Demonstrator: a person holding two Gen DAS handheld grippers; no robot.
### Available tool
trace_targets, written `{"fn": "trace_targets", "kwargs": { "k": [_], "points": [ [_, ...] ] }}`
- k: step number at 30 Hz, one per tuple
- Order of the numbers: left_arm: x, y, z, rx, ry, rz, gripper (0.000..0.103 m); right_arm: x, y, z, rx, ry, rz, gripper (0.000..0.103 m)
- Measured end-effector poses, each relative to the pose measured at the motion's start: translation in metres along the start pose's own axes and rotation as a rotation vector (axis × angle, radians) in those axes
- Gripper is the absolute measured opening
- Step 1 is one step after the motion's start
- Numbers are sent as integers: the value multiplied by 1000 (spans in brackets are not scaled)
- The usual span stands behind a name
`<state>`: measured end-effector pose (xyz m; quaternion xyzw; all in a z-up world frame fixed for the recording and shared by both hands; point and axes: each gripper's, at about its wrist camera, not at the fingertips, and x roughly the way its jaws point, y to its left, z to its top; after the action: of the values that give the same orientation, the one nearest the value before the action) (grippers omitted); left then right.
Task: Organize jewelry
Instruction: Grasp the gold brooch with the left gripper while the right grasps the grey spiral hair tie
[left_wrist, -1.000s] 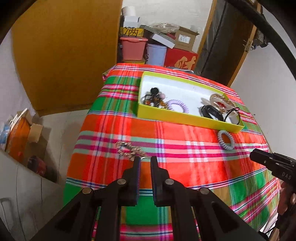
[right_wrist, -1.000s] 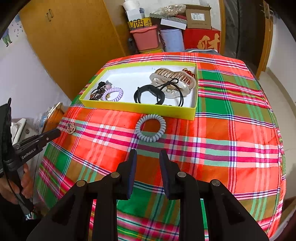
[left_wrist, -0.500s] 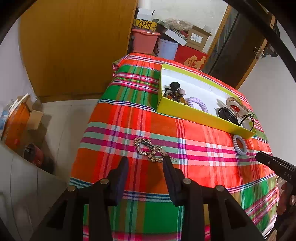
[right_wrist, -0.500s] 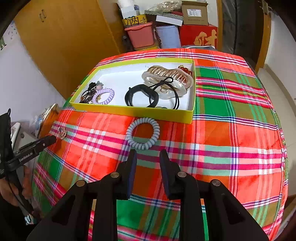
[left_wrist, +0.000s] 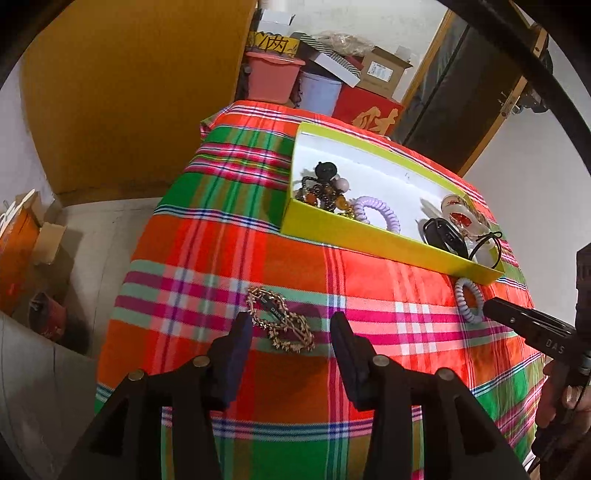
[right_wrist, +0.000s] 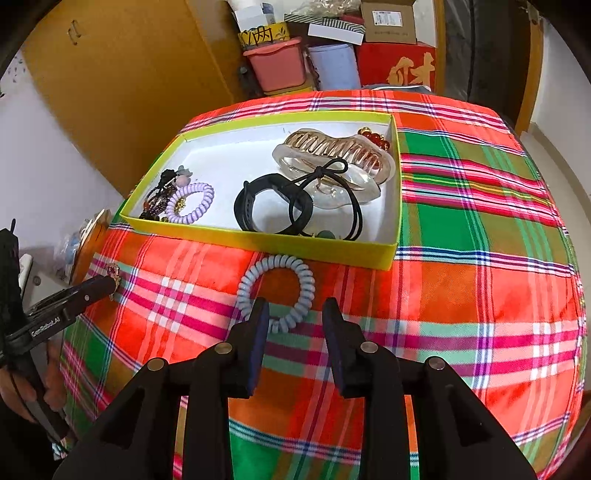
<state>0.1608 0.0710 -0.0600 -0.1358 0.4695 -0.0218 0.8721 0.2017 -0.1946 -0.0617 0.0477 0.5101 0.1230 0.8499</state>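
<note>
Left gripper (left_wrist: 291, 325) hangs over the plaid cloth (left_wrist: 369, 280) with its jaws spread wide, the gold clip (left_wrist: 280, 325) lying flat between the fingertips — whether they touch it cannot be told. Right gripper (right_wrist: 295, 314) is likewise parted, its tips straddling the near arc of the grey coil tie (right_wrist: 275, 291), which rests on the cloth just in front of the yellow tray (right_wrist: 325, 251).

Only the right view looks fully down into the tray: a clear claw clip (right_wrist: 332, 158), red beads (right_wrist: 375, 137) in the far corner, a black band (right_wrist: 273, 203), a thin black elastic (right_wrist: 351, 206), a lilac coil (right_wrist: 190, 203) and a beaded tangle (right_wrist: 160, 197). From the left view the tray's near wall hides part of these. The gold clip shows whole only in the left view — from the right it is a glint at the other gripper's tip.
</note>
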Motion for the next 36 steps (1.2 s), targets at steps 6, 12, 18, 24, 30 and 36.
{"fn": "trace_targets", "kwargs": {
  "k": [6, 12, 18, 24, 30, 36],
  "points": [
    [5, -10, 1, 44, -8, -14, 44, 9, 1, 1, -1, 4, -6, 31],
    [4, -13, -3, 70, -22, -18, 41, 13, 4, 2, -12, -1, -24, 31],
    [2, -10, -7, 73, -29, 14, 22, 15, 8, 3, -27, -10, -49, 31],
    [0, -14, -10, 97, -42, 30, 19, 16, 12, 1, -51, -17, -80, 18],
    [-1, -18, -10, 117, -44, 29, 19, 16, 12, -1, -59, -17, -74, 10],
    [-4, -22, -10, 139, -50, 22, 3, 13, 13, -3, -67, -18, -58, 10]
  ]
}}
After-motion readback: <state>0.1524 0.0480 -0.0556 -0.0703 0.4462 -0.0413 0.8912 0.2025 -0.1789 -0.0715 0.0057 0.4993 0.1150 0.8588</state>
